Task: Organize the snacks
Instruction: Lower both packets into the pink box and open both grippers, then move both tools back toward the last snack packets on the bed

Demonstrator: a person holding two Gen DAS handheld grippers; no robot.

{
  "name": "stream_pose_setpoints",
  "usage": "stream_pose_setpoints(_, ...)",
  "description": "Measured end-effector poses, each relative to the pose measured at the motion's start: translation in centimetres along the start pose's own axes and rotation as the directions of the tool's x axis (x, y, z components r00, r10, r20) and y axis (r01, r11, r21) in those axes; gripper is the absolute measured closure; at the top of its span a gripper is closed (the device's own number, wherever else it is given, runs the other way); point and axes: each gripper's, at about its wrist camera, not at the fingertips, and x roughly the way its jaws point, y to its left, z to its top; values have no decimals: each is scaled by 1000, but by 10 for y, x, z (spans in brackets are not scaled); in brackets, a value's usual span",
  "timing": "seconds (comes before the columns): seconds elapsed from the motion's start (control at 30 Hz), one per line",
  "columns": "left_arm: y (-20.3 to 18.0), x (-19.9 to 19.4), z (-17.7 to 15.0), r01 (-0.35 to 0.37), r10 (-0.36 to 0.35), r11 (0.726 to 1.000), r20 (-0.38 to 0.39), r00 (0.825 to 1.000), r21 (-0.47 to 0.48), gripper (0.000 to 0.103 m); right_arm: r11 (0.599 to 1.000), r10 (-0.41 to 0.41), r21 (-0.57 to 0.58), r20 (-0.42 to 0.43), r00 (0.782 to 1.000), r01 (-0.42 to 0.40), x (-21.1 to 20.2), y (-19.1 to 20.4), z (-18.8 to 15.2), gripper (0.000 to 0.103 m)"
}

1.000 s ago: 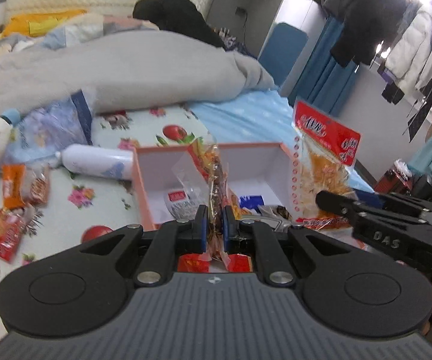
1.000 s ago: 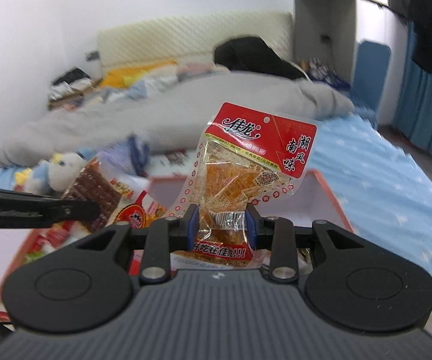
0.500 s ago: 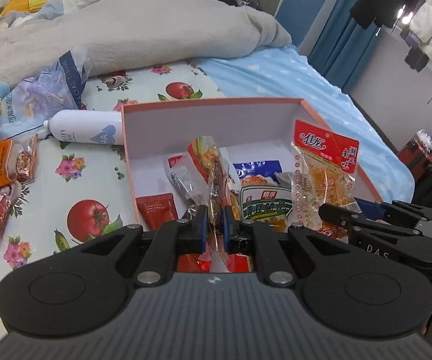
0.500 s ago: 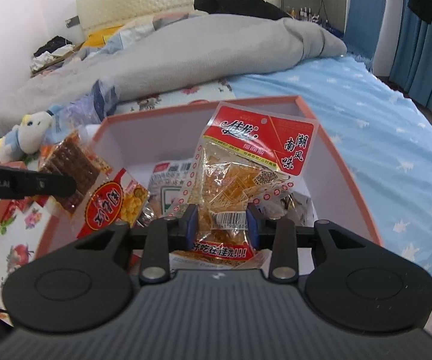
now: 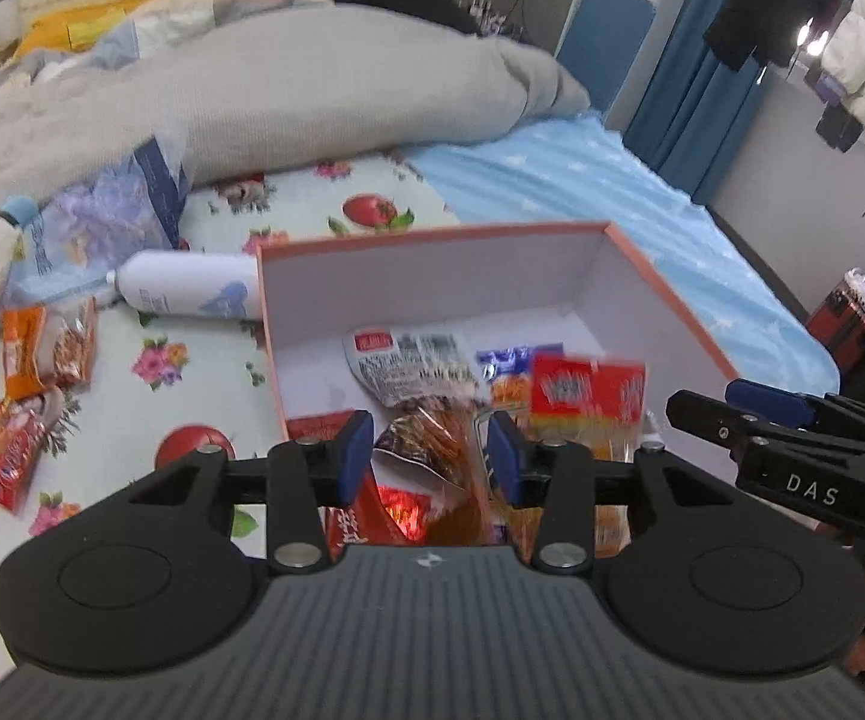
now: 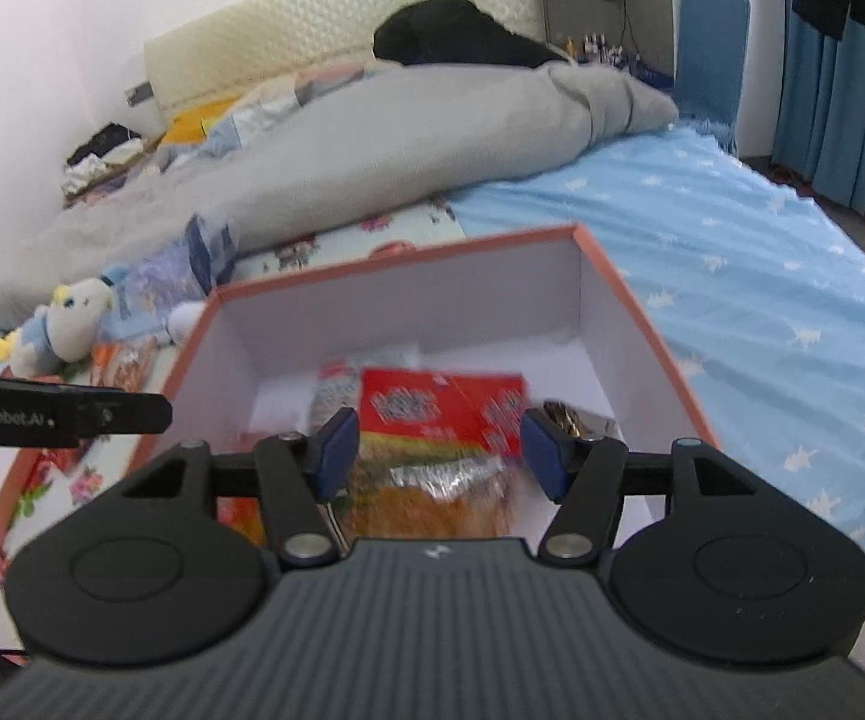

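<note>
Bed (image 6: 762, 252), snack box (image 5: 432, 276); both jaws just spread, packets loose between; "DAS", "GenRobot.AI" readable.

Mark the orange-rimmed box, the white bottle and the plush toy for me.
orange-rimmed box (image 5: 432, 237): left wrist view, on its far rim.
white bottle (image 5: 192, 291): left wrist view, on the middle of its body, lying beside the box.
plush toy (image 6: 69, 330): right wrist view, on its body.
</note>
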Motion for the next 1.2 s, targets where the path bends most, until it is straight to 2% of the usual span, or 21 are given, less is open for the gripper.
stream_pose_setpoints(0.3,1,-67,8,-2,-3,999,140,990,41,55,999,45,-16,132,990,-43,-46,26,21,41)
stream_pose_setpoints(0.5,11,-100,0,-7,0,999,194,981,37,55,995,99,-24,185,978,-96,-66,48,22,41)
stream_pose_setpoints(0.67,26,-119,-13,-20,15,1000,214,977,24,55,989,147,-29,187,971,-144,-73,65,17,41)
stream_pose_setpoints(0.83,40,-137,-24,-54,51,999,234,971,7,55,985,170,-67,202,965,-159,-82,86,11,41)
stream_pose_setpoints(1.03,59,-153,-36,-103,103,995,251,962,-12,55,978,206,-80,183,961,-195,-82,107,2,41)
stream_pose_setpoints(1.2,77,-161,-48,-114,122,992,245,962,-45,55,970,236,-98,159,959,-222,-79,127,-6,41)
